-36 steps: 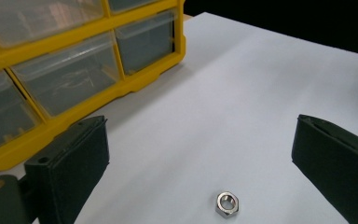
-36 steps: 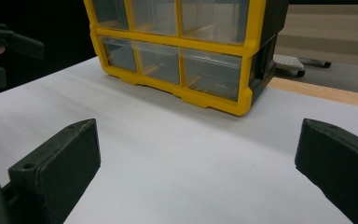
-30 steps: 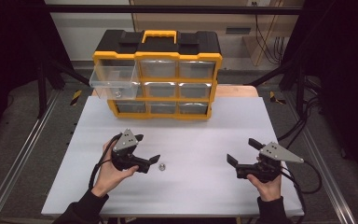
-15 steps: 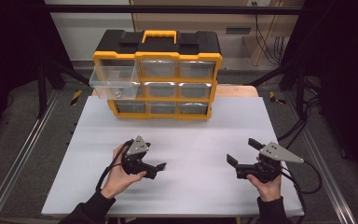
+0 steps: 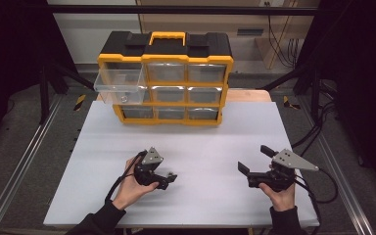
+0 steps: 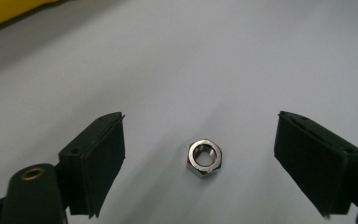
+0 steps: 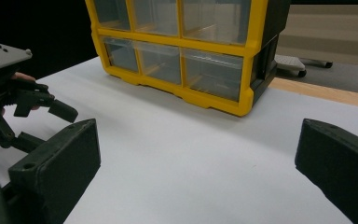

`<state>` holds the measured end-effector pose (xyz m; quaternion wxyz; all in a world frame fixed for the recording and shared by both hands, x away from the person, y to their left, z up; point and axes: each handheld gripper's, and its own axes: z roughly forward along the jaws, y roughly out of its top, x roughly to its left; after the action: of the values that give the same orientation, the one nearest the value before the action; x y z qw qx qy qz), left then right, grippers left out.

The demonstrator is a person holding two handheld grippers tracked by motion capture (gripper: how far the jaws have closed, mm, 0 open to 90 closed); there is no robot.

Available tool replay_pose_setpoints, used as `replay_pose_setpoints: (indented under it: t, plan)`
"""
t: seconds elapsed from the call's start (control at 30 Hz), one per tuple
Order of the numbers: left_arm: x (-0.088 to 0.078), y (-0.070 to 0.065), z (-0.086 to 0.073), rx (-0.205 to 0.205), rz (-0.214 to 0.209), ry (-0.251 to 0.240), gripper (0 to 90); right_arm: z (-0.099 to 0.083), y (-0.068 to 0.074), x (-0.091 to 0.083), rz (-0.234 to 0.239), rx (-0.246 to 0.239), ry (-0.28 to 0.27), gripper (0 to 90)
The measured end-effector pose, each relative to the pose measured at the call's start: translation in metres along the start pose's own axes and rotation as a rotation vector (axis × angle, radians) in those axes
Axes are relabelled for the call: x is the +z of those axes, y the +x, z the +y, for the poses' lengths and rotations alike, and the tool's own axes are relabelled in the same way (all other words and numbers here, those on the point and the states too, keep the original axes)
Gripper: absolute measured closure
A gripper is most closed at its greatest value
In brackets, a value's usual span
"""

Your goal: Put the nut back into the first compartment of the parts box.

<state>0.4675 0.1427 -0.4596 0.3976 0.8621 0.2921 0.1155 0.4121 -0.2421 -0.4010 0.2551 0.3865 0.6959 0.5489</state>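
high view: fixed above the person's edge of the table (image 5: pixel 274 122), looks fwd & down, takes in the whole top plus the drawer cabinet (image 5: pixel 166 78) at the far edge. left gripper view: v. close, aimed steeply down at the table surface (image 6: pixel 242 56) near the near edge. right gripper view: low, near level across the table, faces the cabinet's lower drawers. shared: high & right gripper views both catch cabinet & left gripper (image 7: pixel 32 119).
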Motion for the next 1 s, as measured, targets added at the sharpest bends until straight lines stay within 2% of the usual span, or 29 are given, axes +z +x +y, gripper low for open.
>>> replay_pose_setpoints:
  t: [0.33,0.5,0.73,1.0]
  plan:
    - [0.011,-0.002,-0.005,0.017,-0.016,0.073,31.9,0.000,0.000,0.001,0.003,-0.001,0.002,0.5]
    - [0.015,-0.004,-0.006,0.013,-0.038,0.085,42.2,0.000,0.000,0.000,0.005,0.000,0.002,0.5]
    - [0.015,-0.005,-0.007,0.021,-0.024,0.094,55.2,0.000,0.000,0.000,0.004,0.001,0.003,0.5]
    - [0.014,-0.006,-0.006,0.043,0.001,0.110,65.5,0.000,0.000,0.000,0.004,0.000,0.002,0.5]
